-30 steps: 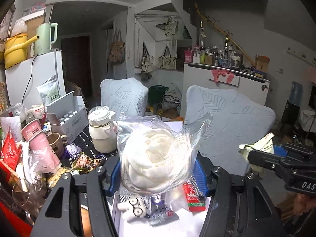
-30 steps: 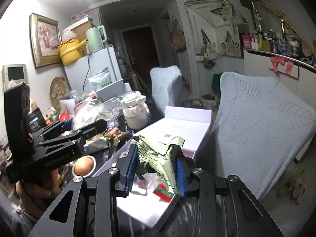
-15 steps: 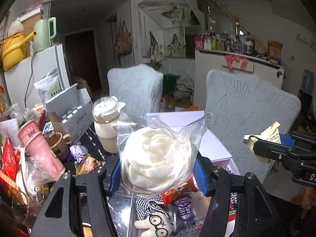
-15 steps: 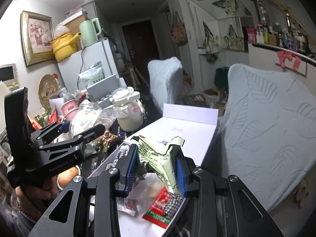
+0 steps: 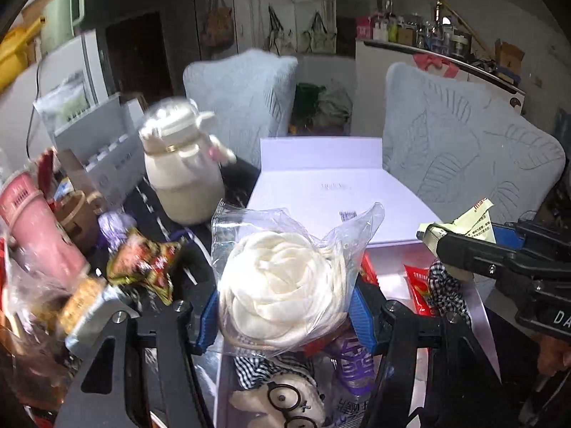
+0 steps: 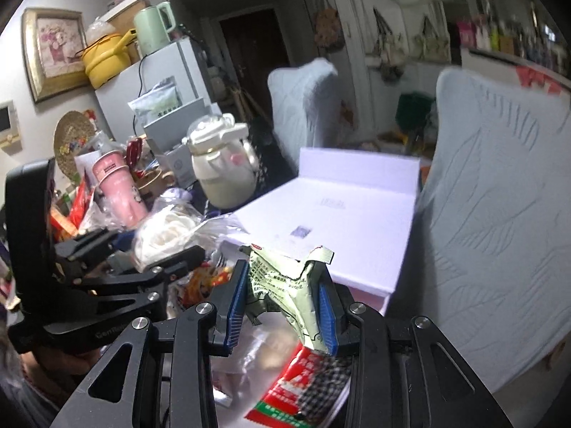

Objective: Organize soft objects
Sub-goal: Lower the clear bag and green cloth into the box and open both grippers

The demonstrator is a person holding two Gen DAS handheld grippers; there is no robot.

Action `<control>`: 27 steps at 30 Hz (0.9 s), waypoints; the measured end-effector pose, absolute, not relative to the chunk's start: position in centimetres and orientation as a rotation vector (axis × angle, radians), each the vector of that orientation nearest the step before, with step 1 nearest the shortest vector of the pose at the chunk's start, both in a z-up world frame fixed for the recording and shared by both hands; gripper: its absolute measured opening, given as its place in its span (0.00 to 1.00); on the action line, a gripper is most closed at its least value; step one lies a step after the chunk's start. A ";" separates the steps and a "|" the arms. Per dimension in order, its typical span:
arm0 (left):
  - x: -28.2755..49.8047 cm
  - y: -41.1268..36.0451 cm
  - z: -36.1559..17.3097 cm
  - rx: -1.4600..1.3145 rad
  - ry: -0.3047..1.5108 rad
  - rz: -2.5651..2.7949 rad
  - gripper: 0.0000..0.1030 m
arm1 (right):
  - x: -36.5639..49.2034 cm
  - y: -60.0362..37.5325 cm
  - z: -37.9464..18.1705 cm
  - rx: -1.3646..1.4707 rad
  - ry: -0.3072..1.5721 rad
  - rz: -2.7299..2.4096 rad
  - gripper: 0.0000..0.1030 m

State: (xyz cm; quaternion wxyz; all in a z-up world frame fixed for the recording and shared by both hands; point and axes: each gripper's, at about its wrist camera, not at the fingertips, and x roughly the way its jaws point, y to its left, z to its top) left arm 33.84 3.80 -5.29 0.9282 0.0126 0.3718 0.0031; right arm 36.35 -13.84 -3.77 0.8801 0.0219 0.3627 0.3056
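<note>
Cluttered household worktop (image 5: 200, 260), dark, with cups, snack wrappers and a cream kettle (image 5: 182, 171) on the left and two covered chairs at the far side. A white box (image 5: 392, 285) lies on the near right, its lid (image 6: 332, 221) flung open toward the far side; a plush toy with round glasses (image 5: 285, 399), a purple packet (image 5: 353, 363) and red sachets (image 6: 303, 374) already lie inside.

Both grippers hover over the box, each loaded. The left gripper (image 5: 282, 303) has its fingers pressed against a clear bag holding a white fabric bundle (image 5: 282, 285). The right gripper (image 6: 282, 303) has its fingers clamped on a crumpled pale green packet (image 6: 285, 285).

The step in hand looks like setting both items into the box. To do it well, lower each one until it rests on what is already inside before letting go, so nothing bounces onto the worktop. The bagged bundle is bulky and springy; it probably wants the freer spot on the near left of the box, above the plush toy. The green packet is light and could snag on a finger pad, so open wide and draw straight back. Keep the two grippers apart as they descend; they are close together here.
</note>
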 end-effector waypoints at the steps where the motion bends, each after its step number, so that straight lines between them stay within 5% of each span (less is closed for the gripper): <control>1: 34.0 3.8 -5.6 0.022 0.774 0.003 0.58 | 36.5 -14.0 -4.0 0.057 0.762 0.635 0.34; 27: 35.6 2.9 -9.4 0.027 0.933 -0.020 0.59 | 37.1 -11.3 -9.0 -0.162 0.875 0.515 0.37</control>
